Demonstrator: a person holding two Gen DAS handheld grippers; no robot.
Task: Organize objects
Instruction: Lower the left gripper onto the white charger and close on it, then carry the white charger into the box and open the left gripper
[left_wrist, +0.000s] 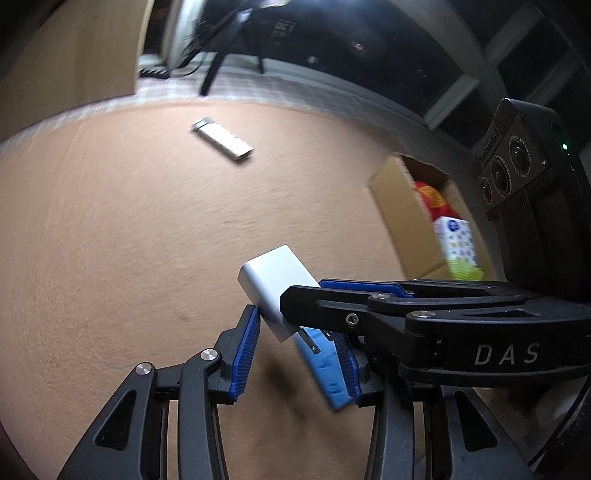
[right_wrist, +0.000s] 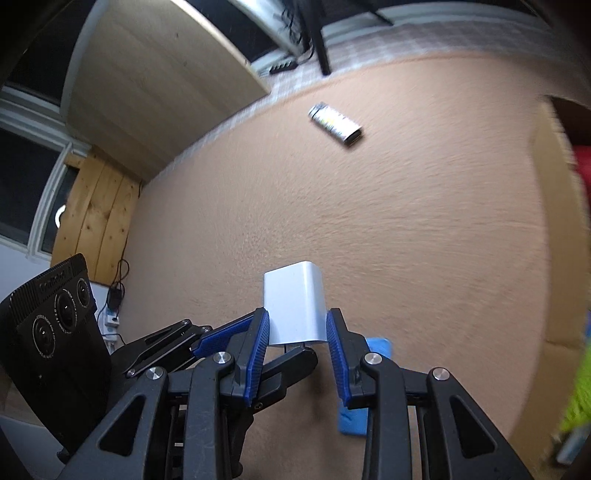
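Note:
A white plug-in charger (left_wrist: 273, 280) (right_wrist: 295, 306) hangs above the salmon carpet, prongs toward the cameras. My right gripper (right_wrist: 298, 317) is shut on it, a blue pad on each side; in the left wrist view it reaches in from the right (left_wrist: 303, 290). My left gripper (left_wrist: 293, 321) brackets the charger's prong end. Its left pad lies against the charger's side, and the tip of its other pad is hidden behind the right gripper's finger. A light blue block (left_wrist: 325, 373) (right_wrist: 352, 413) lies on the carpet underneath. A flat silver stick (left_wrist: 223, 140) (right_wrist: 336, 123) lies farther off.
An open cardboard box (left_wrist: 399, 214) (right_wrist: 543, 258) stands to the right, holding a red-orange packet (left_wrist: 432, 199) and a white dotted pack (left_wrist: 456, 240). A pale wooden panel (right_wrist: 166, 74) and a black stand leg (left_wrist: 212, 74) border the carpet's far side. A power strip (right_wrist: 282, 66) lies there too.

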